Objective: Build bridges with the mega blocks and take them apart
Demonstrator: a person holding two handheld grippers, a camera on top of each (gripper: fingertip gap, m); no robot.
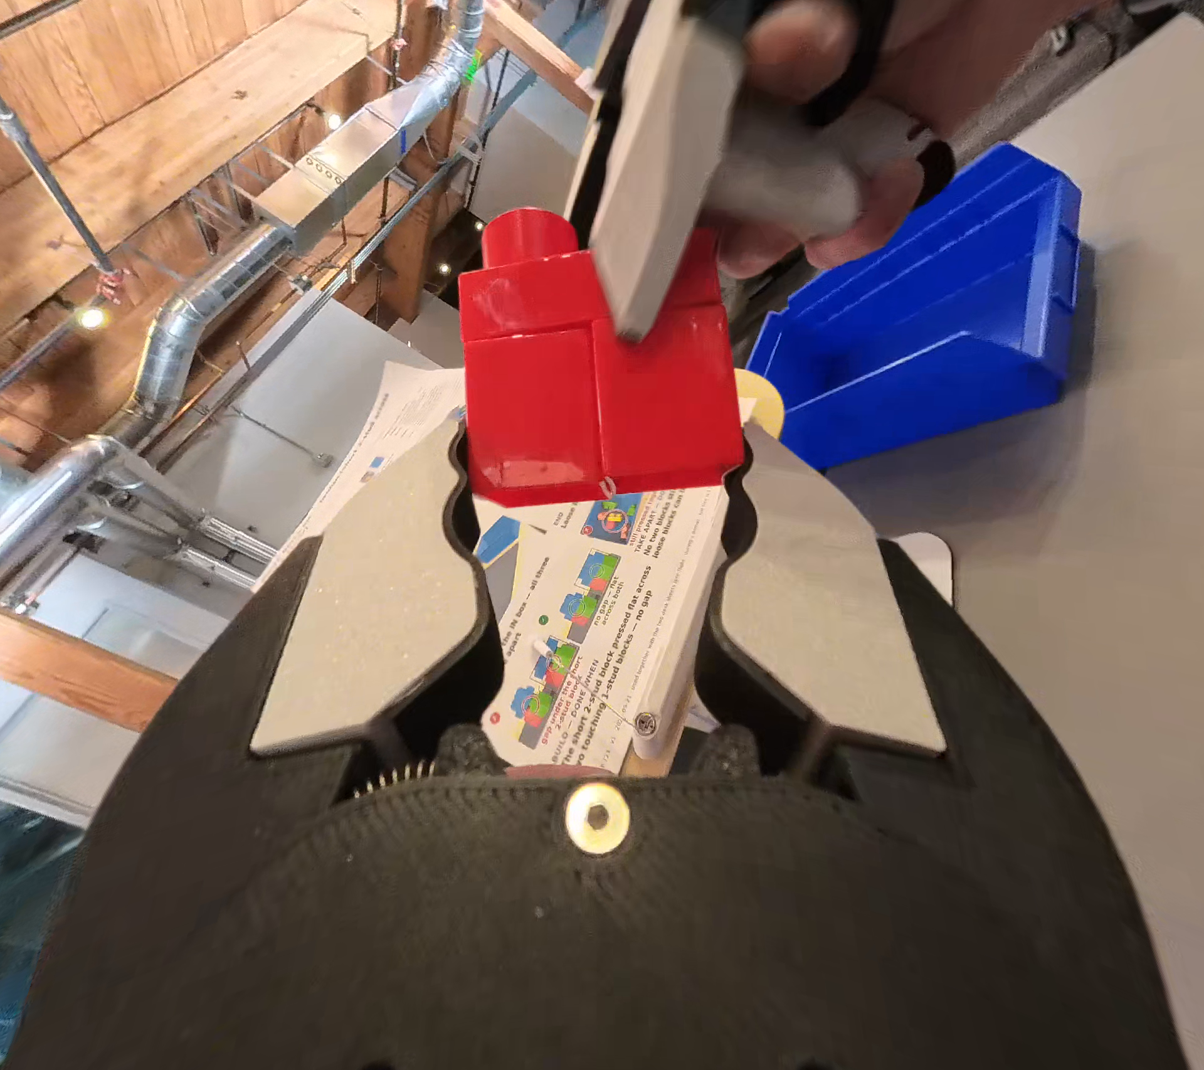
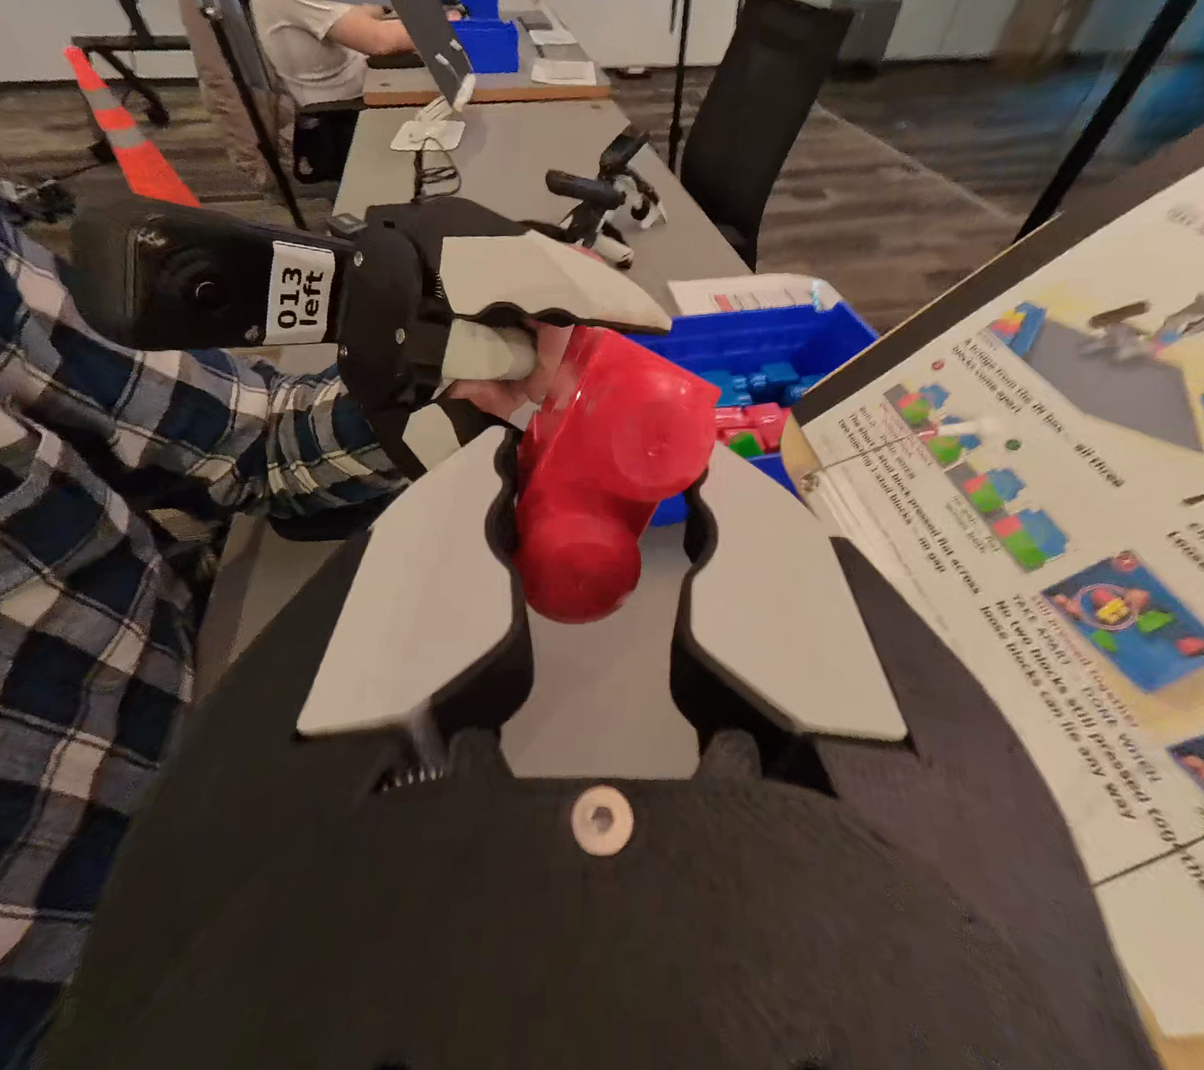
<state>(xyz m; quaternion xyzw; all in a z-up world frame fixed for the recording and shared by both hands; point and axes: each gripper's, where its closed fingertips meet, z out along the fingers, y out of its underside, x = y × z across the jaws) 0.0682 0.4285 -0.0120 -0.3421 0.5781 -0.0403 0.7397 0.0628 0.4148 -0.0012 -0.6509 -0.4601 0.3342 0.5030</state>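
left gripper (image 1: 602, 452): its jaws are being kept wide and clamped on the 2 lower blocks of the red bridge (image 1: 599, 387), 1 pad against each outer side.
right gripper (image 2: 596, 491): its fingers are being closed on the top red block (image 2: 586, 491) of the same bridge; both pads are seen pressing on its sides.
red bridge: it is being held in the air between the 2 grippers, above the grey table (image 2: 508, 152); 2 red blocks are seen side by side with a longer red block across them, and 2 round studs are seen from the right wrist view.
right gripper in the left wrist view: 1 grey finger (image 1: 658, 204) is lying over the top block, and a hand (image 1: 912, 29) is wrapped round the handle.
left gripper in the right wrist view: it is coming in from the left, carried by an arm in a plaid sleeve (image 2: 98, 452).
blue bin (image 2: 769, 335): it is standing just behind the bridge, holding blue, red and green blocks.
instruction sheets (image 2: 1010, 582): these are propped on a stand beside the bin.
background: a person is seated at a far desk, near an orange cone (image 2: 124, 133).
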